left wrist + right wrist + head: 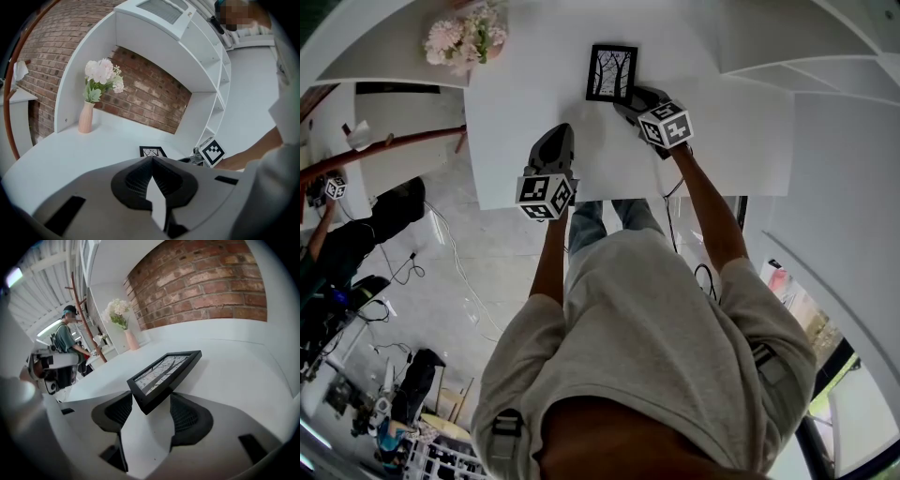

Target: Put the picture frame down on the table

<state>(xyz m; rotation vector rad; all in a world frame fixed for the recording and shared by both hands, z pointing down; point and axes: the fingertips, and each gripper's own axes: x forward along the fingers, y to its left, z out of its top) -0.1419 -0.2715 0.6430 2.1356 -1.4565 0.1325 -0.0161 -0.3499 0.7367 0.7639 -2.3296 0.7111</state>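
A black picture frame with a tree print lies on the white table, near its back edge. My right gripper is at the frame's near right corner. In the right gripper view that corner of the frame sits between the jaws of the right gripper, which stand apart; it is open. My left gripper hovers over the table's front part, to the left of the frame and apart from it. The left gripper has its tips meeting on nothing, and the frame lies flat just beyond it.
A pink vase of pale flowers stands at the table's back left corner. Curved white shelves rise to the right. A brick wall backs the table. Another person stands off to the left, on the floor.
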